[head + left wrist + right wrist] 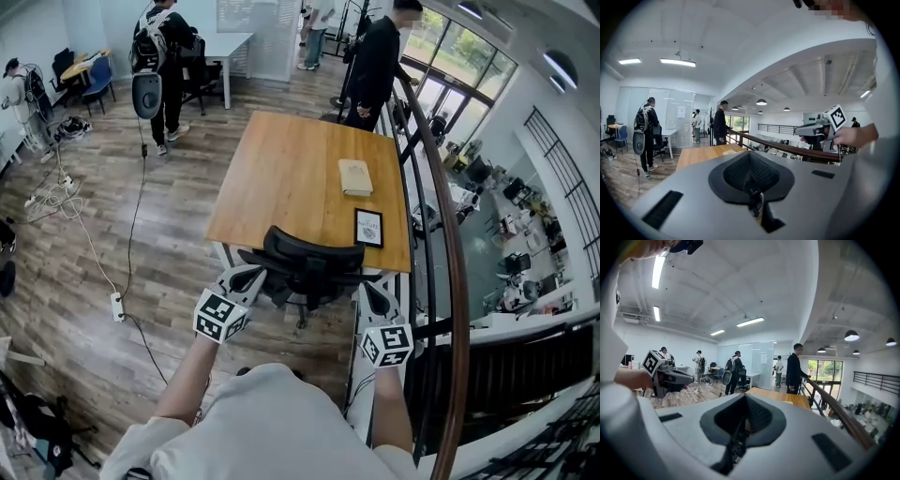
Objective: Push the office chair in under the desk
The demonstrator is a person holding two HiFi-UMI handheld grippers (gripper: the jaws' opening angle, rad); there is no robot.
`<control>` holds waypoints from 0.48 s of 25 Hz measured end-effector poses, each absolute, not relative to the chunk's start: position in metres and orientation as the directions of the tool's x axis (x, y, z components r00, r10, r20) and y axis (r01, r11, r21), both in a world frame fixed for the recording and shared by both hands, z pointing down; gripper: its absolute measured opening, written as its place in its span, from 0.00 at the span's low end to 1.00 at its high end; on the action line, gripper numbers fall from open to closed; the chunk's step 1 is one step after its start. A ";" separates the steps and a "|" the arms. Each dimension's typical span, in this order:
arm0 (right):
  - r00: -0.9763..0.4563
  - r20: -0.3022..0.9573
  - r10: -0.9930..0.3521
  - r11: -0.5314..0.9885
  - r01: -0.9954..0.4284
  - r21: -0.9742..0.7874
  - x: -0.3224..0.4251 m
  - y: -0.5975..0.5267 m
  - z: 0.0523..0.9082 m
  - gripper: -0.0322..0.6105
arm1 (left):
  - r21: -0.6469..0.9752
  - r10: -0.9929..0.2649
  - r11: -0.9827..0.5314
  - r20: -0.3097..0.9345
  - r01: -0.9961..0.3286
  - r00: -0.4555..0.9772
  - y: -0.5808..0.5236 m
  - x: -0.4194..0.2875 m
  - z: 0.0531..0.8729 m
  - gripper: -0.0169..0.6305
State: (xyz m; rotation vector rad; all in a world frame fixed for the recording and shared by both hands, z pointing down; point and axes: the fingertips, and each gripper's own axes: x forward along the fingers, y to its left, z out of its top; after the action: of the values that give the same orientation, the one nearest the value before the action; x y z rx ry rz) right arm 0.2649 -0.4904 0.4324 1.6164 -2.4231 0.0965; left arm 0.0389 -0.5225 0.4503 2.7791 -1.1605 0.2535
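A black mesh office chair [305, 262] stands at the near end of the wooden desk [291, 178], its back towards me and its seat partly under the top. My left gripper [246, 277] is at the left edge of the chair's back and my right gripper [373, 298] at its right edge; I cannot tell whether either touches it. In the left gripper view the grey jaws [751, 173] are shut with nothing between them, and the right gripper view shows the same [745, 420]. The jaws hide the chair in both gripper views.
A tan book [355, 176] and a small black-framed card [368, 228] lie on the desk's right side. A dark curved railing [450, 234] runs close along the right. One person [375, 66] stands at the desk's far end, another [164, 56] at back left. A cable and power strip [117, 305] lie on the floor.
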 end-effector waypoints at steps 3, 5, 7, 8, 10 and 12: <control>-0.367 0.225 -0.903 0.392 -0.916 0.081 0.263 -0.490 0.431 0.05 | 0.048 -0.687 -0.705 0.198 -0.707 0.699 -0.523 0.041 0.450 0.02; -0.367 0.223 -0.903 0.392 -0.917 0.077 0.263 -0.489 0.430 0.05 | 0.051 -0.686 -0.706 0.200 -0.706 0.700 -0.522 0.043 0.450 0.02; -0.368 0.219 -0.904 0.391 -0.918 0.070 0.264 -0.488 0.429 0.05 | 0.051 -0.684 -0.708 0.200 -0.704 0.702 -0.520 0.045 0.450 0.02; -0.369 0.216 -0.904 0.391 -0.918 0.067 0.264 -0.487 0.428 0.05 | 0.049 -0.683 -0.710 0.199 -0.703 0.703 -0.520 0.046 0.449 0.02; -0.373 0.210 -0.904 0.393 -0.917 0.065 0.264 -0.485 0.426 0.05 | 0.046 -0.681 -0.712 0.201 -0.701 0.704 -0.519 0.047 0.448 0.02; -0.378 0.206 -0.903 0.398 -0.915 0.065 0.263 -0.485 0.425 0.05 | 0.042 -0.680 -0.713 0.204 -0.700 0.705 -0.520 0.048 0.448 0.02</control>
State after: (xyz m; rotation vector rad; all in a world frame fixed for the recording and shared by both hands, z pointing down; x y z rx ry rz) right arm 0.2630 -0.4848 0.4253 1.6155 -2.4453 0.0879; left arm 0.0484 -0.5195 0.4477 2.7923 -1.1342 0.2647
